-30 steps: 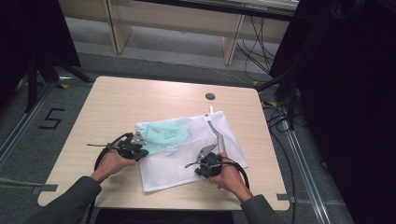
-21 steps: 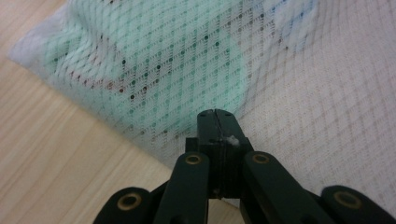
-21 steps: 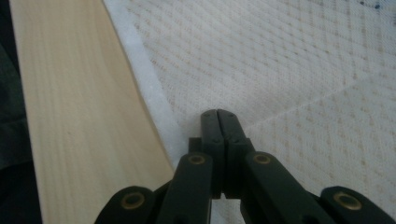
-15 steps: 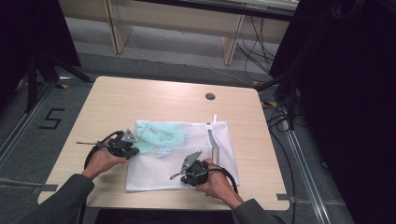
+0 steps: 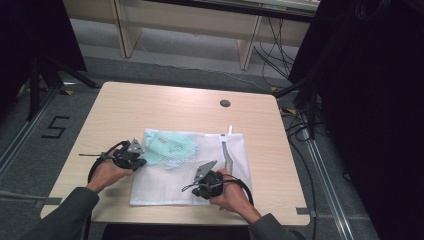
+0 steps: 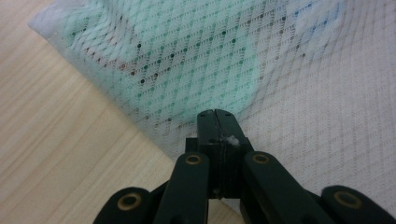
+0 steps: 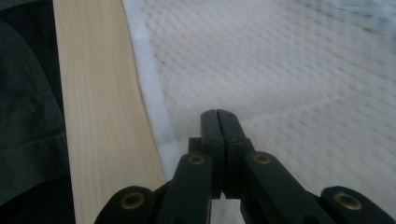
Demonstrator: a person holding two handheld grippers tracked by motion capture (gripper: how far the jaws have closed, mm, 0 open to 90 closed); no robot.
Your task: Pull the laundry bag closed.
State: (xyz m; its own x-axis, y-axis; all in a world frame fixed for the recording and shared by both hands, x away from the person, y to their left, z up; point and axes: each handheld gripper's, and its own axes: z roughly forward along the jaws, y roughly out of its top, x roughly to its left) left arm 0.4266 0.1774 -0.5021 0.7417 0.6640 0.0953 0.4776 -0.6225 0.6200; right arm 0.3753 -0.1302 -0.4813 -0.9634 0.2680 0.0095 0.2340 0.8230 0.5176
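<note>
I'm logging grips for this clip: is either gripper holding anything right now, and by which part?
Both jaw pairs are shut. The left gripper and right gripper lie over the white mesh bag, but whether mesh is pinched cannot be told.

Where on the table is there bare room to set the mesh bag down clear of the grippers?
The far strip of table between the mesh bag and the far edge is bare except a small round cap. The near half is crowded: left gripper and right gripper sit at the bag.

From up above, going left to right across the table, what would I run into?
Left gripper → mint-green cloth inside the white mesh laundry bag → right gripper → the bag's grey zipper strip → bare table.
</note>
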